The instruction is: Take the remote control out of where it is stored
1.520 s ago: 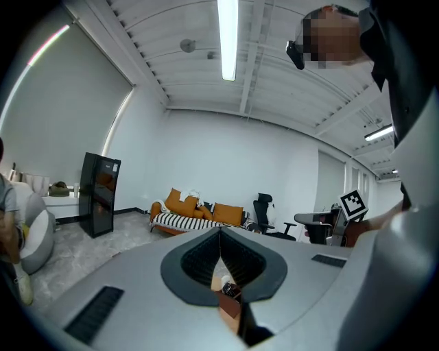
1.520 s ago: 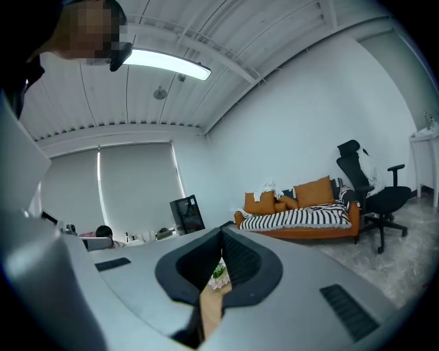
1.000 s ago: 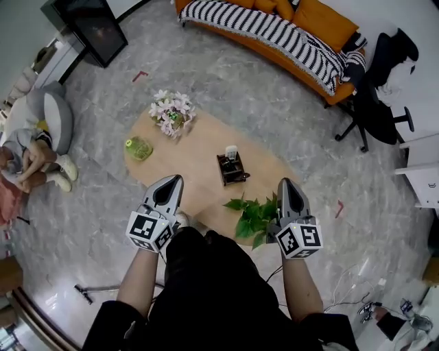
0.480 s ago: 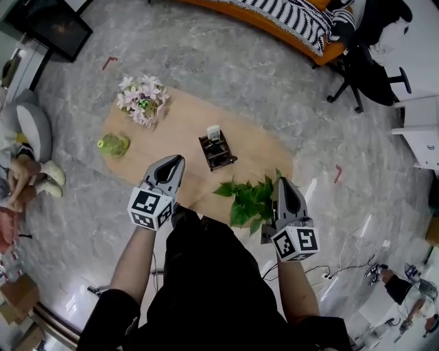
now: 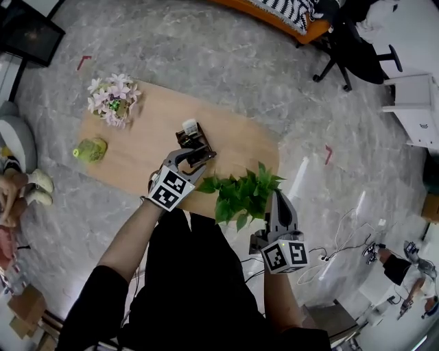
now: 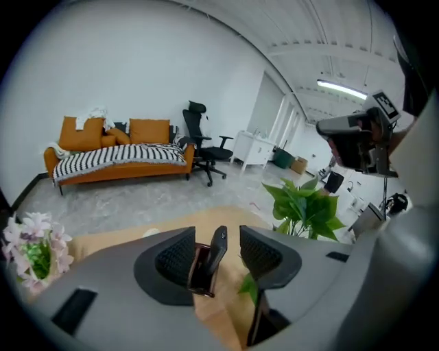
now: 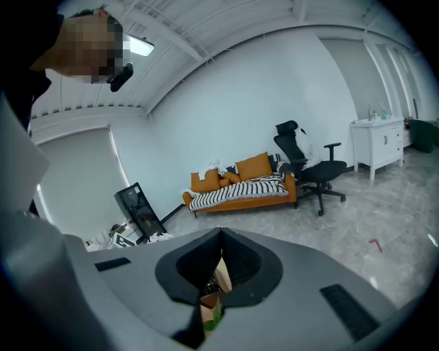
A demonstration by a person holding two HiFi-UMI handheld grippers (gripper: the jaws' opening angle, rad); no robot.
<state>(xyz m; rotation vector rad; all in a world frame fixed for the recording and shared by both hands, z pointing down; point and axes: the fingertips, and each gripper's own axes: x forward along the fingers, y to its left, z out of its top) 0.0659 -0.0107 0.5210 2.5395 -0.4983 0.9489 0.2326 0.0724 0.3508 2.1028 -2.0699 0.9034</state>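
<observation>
A dark brown holder (image 5: 195,142) stands near the middle of the wooden table (image 5: 144,147), with a white item (image 5: 190,127) at its far end. In the left gripper view a black remote (image 6: 217,248) stands upright in the holder (image 6: 197,273). My left gripper (image 5: 188,157) (image 6: 217,238) reaches down to the holder. Its jaws have just been opening; the remote stands between them and the pads do not press on it. My right gripper (image 5: 278,203) (image 7: 220,234) is shut on nothing, off the table's near edge beside the plant.
A leafy green plant (image 5: 240,195) sits at the table's near edge between the grippers. Pink flowers (image 5: 113,96) and a green object (image 5: 90,149) stand at the table's left end. An office chair (image 5: 350,55), an orange sofa (image 5: 288,15) and a white cabinet (image 5: 415,110) lie beyond.
My left gripper has moved forward and down to the holder, and its jaws have gone from shut to open. The right gripper has dropped back to the right of the plant.
</observation>
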